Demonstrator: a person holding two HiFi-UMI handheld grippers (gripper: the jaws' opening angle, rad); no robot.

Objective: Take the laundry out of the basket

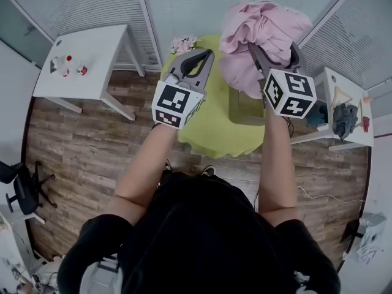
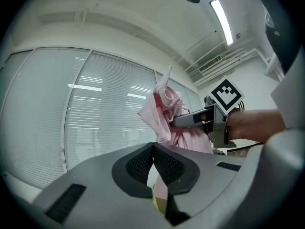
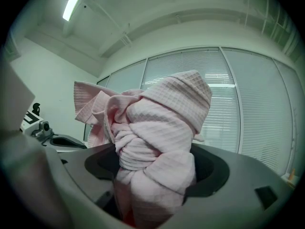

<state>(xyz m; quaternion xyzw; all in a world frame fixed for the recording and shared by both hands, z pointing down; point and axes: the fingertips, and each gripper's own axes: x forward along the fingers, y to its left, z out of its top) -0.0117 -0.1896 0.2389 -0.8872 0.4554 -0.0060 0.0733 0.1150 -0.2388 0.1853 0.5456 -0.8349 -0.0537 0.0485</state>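
In the head view, the person's two forearms reach up toward the top of the frame, one gripper in each hand. The right gripper [image 1: 275,52], at the upper right of the frame, is clenched on a crumpled pink waffle-weave cloth [image 1: 263,23]. In the right gripper view this cloth fills the centre of the frame. It is bunched into thick folds between the two jaws and rises above them, and one loose corner sticks out to the left.

The left gripper [image 1: 207,55] is just left of centre near the top of the head view, beside the right one but not touching the cloth. In the left gripper view its dark ribbed pads [image 2: 143,163] meet at their tips and nothing is between them. The pink cloth and the right gripper appear behind them, right of the centre of the frame.

Below both grippers in the head view stands a round table with a yellow-green cover [image 1: 208,133]. An olive box-shaped container [image 1: 245,106] is on it, directly under the hanging cloth; I cannot tell if this is the basket. A white rectangular table [image 1: 92,54] stands at the upper left, on a brown wood-plank floor [image 1: 79,146].
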